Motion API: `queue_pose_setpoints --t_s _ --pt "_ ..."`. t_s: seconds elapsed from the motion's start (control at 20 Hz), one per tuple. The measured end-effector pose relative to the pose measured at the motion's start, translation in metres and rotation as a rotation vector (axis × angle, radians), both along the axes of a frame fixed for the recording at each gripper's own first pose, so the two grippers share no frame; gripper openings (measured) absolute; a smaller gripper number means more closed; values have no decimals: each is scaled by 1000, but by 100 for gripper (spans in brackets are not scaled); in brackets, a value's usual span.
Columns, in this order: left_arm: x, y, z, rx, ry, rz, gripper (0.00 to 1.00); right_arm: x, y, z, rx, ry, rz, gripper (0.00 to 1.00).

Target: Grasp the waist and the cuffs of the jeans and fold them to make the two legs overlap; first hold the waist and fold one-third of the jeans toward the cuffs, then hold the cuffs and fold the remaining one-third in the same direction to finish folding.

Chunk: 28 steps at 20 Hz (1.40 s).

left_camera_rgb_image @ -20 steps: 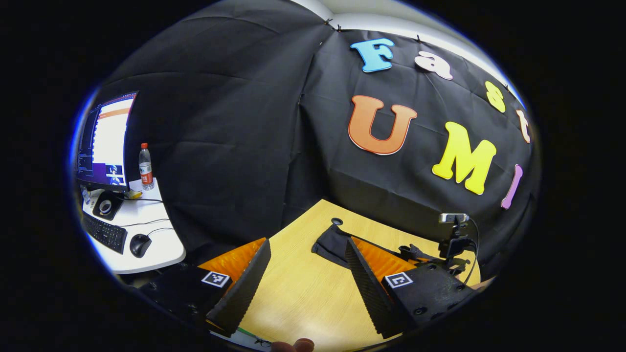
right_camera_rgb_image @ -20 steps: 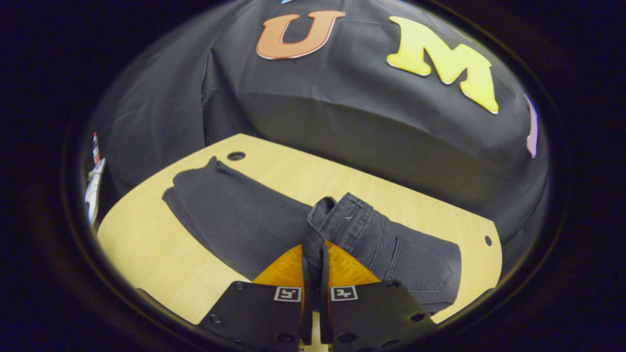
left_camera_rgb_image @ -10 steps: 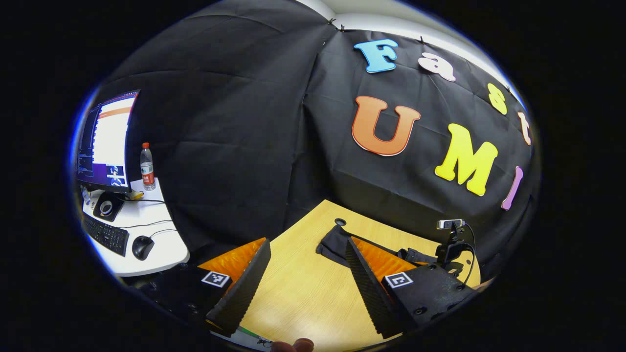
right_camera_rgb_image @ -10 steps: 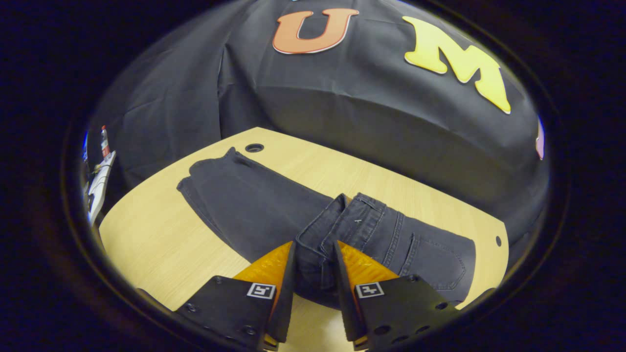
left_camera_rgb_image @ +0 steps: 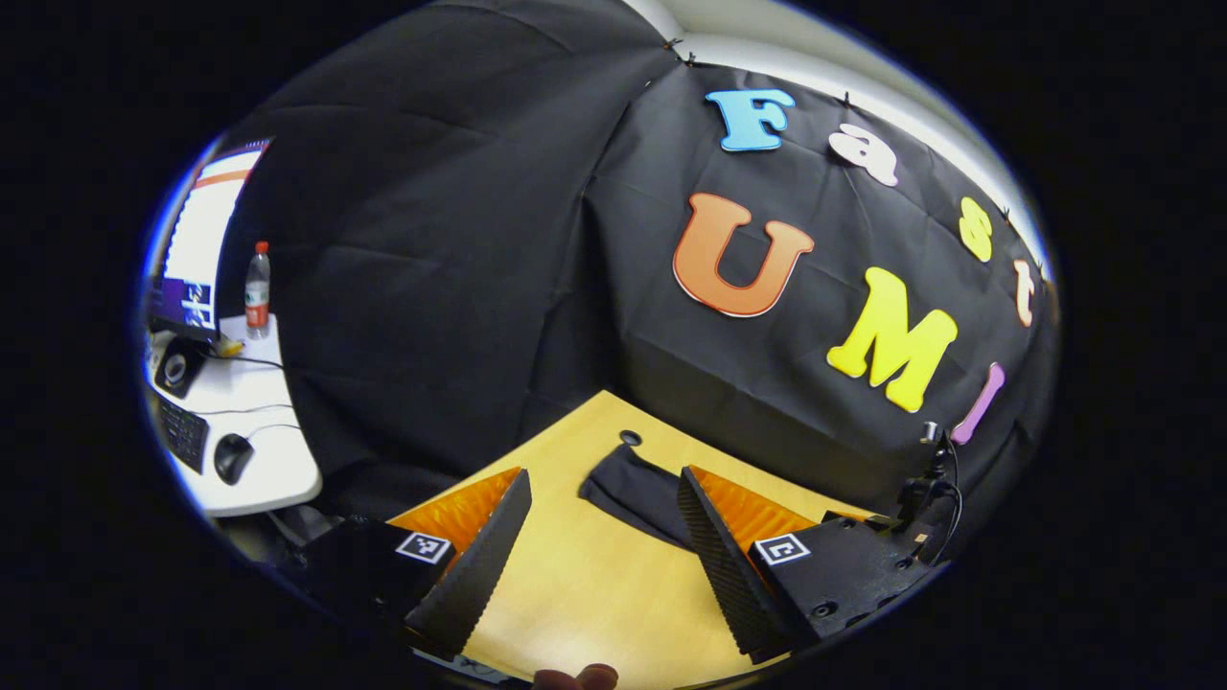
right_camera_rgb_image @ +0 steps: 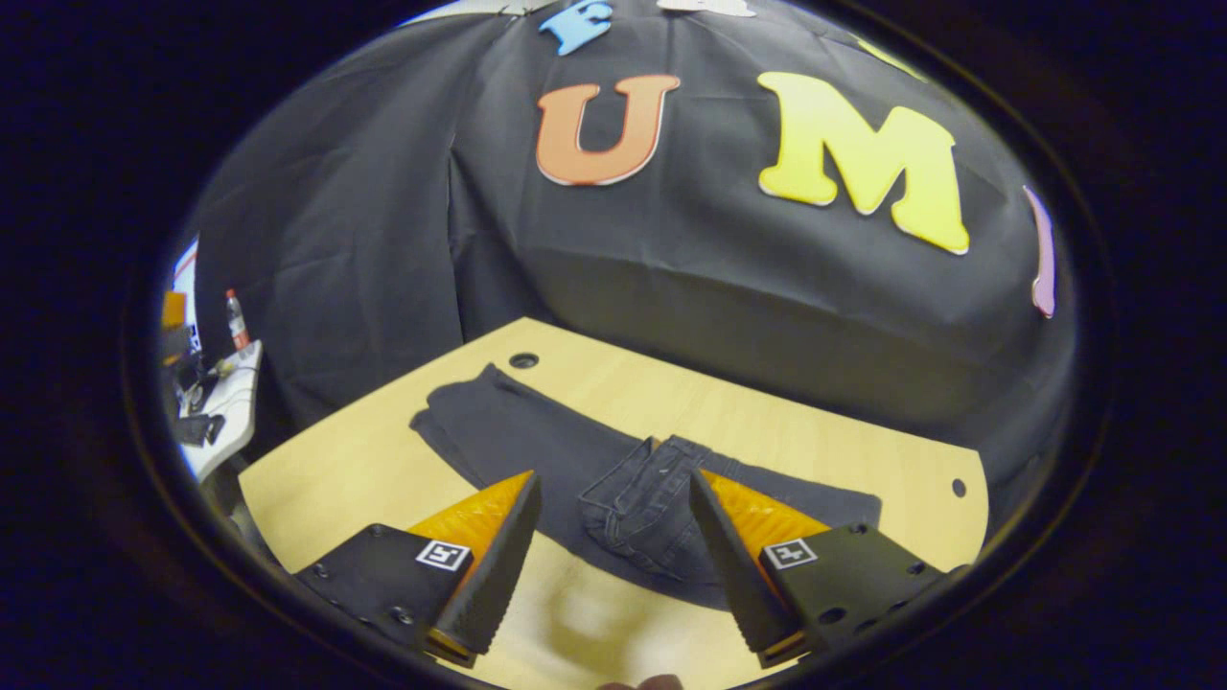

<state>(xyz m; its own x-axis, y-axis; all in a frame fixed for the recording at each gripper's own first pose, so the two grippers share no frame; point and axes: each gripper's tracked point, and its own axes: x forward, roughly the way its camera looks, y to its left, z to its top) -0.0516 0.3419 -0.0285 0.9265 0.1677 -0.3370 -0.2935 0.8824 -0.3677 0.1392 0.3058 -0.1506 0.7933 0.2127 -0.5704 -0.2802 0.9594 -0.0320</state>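
We find the wooden table as the largest item, its pale top crossing the lower half of the right gripper view, with a round grommet hole at about 11 o'clock from the jeans. The dark jeans lie flat on that top, legs running toward 10 o'clock and the waist folded over onto them near the middle. In the left gripper view we see 1 cuff end of the jeans at 12 o'clock from the fingers.

The right gripper hangs above the waist with its 2 fingers spread wide, clear of the cloth; the folded waist shows in the gap between them. The left gripper is likewise spread apart, gripping nothing, with bare table between its fingers and the cuff just beyond.

At 9 o'clock in the left gripper view we note a white side desk carrying a monitor, a keyboard, a mouse and a bottle.
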Motion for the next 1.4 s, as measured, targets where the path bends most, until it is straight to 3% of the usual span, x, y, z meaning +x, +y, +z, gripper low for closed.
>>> queue_pose_setpoints --t_s 0.25,0.55,0.95,1.25,1.4 --pt "49 -10 -28 -103 -45 -85 99 -33 -58 95 -2 -132 -58 94" --pt "109 -26 -91 -421 18 -100 99 -84 -127 151 -58 -185 -175 96" --pt "158 -20 -169 -704 127 -62 99 -124 -182 154 -44 -138 -348 94" --pt "179 -10 -211 -872 215 7 98 -140 -188 149 -72 -108 -375 99" --pt "188 -4 -227 -886 239 35 98 -141 -191 147 -78 -94 -395 96"
